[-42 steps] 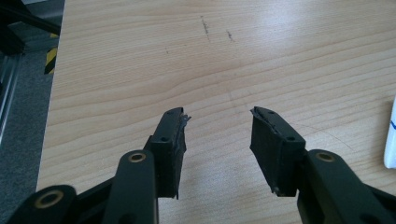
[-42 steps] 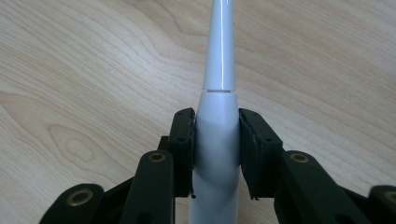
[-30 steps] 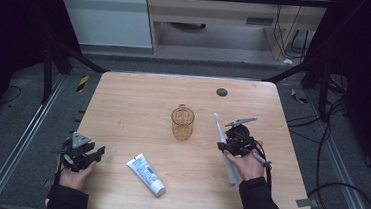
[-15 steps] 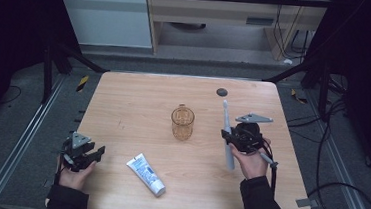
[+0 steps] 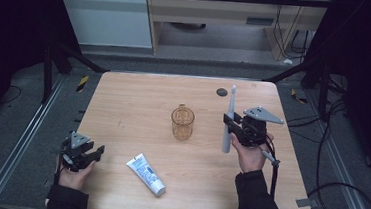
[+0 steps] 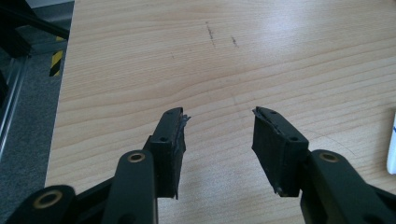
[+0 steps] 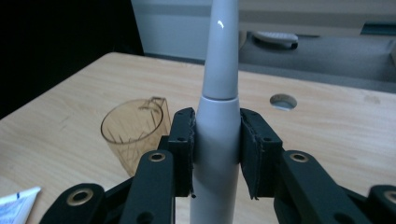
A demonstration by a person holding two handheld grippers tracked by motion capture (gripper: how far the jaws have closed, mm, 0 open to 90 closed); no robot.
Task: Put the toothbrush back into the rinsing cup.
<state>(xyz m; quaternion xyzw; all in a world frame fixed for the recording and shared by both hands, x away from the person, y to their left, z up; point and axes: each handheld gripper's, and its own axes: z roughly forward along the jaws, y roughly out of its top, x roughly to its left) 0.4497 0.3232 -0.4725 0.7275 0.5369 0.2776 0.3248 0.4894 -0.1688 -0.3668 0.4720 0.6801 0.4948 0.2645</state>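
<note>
In the high view the right gripper [image 5: 232, 124] sits right of centre, above the table [image 5: 124, 94], and clamps a white toothbrush [image 5: 229, 119]. The toothbrush stands nearly upright in the frame, its thin head end toward the top, near a dark hole [image 5: 222, 92] in the tabletop, and its thick handle end pointing down past the jaws. In the right gripper view both pads [image 7: 184, 140] press on the thick handle of the toothbrush [image 7: 218, 121] from either side, just below the seam where the handle narrows into the neck; the neck runs up out of the top of the frame.

An amber cup [image 5: 182, 123] stands upright at the centre of the high view, just left of the toothbrush and apart from it. In the right gripper view the cup [image 7: 133, 133] shows at lower left of the toothbrush, its mouth open upward.

A white tube [image 5: 146, 174] lies flat at lower centre of the high view, slanted, between the two hands.

The left gripper [image 5: 86, 155] rests at the lower left of the high view, near the table's edge. In the left gripper view its jaws stand apart over bare wood, nothing between the pads [image 6: 173, 140].
</note>
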